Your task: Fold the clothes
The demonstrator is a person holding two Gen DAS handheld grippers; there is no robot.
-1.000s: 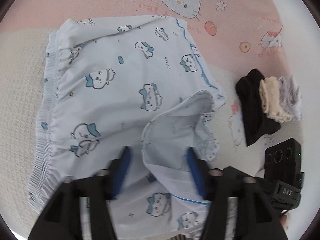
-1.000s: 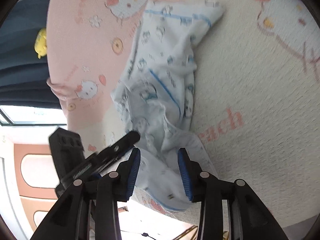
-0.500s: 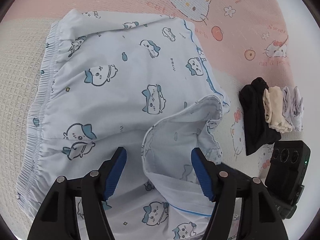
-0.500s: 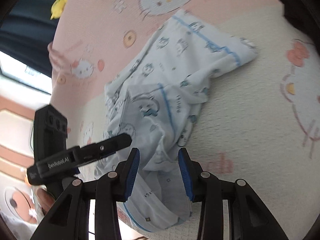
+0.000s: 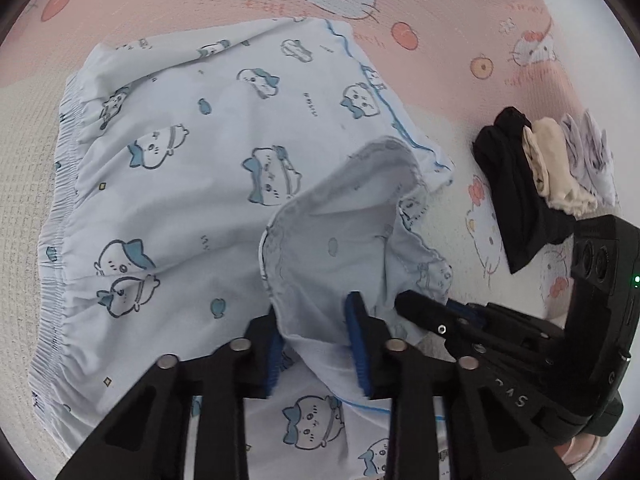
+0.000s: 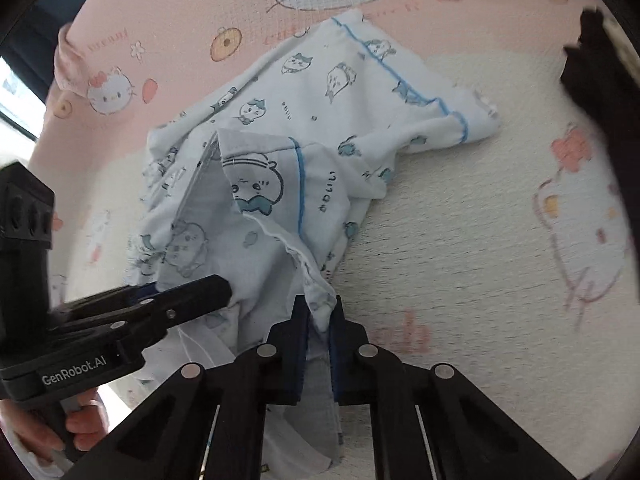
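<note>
Pale blue shorts with a cartoon print and an elastic waistband lie on a pink and cream Hello Kitty blanket. One leg is turned up, showing its inside. My left gripper has its jaws partly closed around this raised fabric, which hangs between the blue pads. My right gripper is shut on the leg's hem edge. It shows at the right of the left wrist view. The left gripper shows at the left of the right wrist view.
A small row of folded clothes, black, beige and white, lies on the blanket to the right of the shorts. The black piece shows at the far right of the right wrist view.
My right gripper has closed on the hem of the raised leg. My left gripper's jaws have narrowed around the raised fabric. The two grippers have come close together.
</note>
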